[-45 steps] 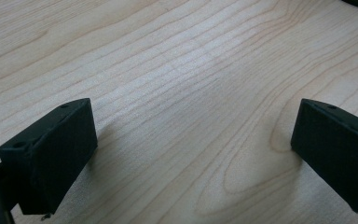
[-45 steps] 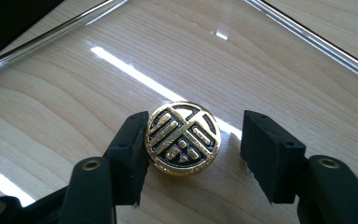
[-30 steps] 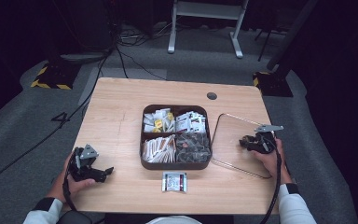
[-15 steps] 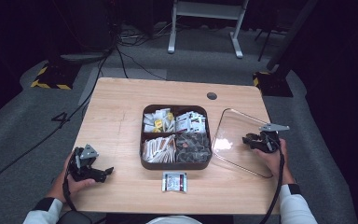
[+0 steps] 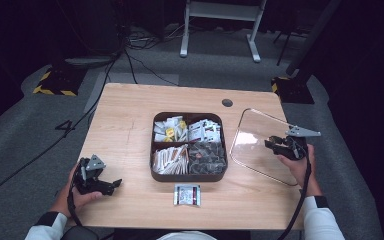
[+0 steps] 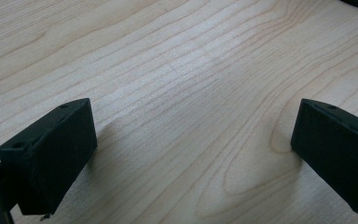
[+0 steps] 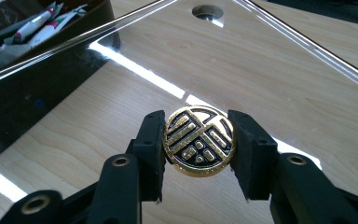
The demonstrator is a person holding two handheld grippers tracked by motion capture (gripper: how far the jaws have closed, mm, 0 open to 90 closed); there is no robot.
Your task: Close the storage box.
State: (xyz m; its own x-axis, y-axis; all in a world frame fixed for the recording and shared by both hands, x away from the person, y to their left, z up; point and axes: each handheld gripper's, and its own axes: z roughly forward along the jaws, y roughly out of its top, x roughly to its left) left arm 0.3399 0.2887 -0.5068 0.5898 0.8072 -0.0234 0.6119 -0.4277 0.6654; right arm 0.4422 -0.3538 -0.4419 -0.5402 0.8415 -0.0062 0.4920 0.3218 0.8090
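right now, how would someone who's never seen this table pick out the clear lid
Start at the dark four-compartment tray of packets in the middle of the wooden table, then look to its right. The clear lid is the rounded-square pane held tilted there by the right gripper, which is shut on its round gold-and-black knob. It alone is see-through, with wood grain showing beneath.

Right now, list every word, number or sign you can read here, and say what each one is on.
Nothing reads as text.
Gold knob on the clear lid, held by the right tool: an ornamental emblem, no letters.
Loose packet on the table: print too small.
Sachets in the tray: print too blurred.
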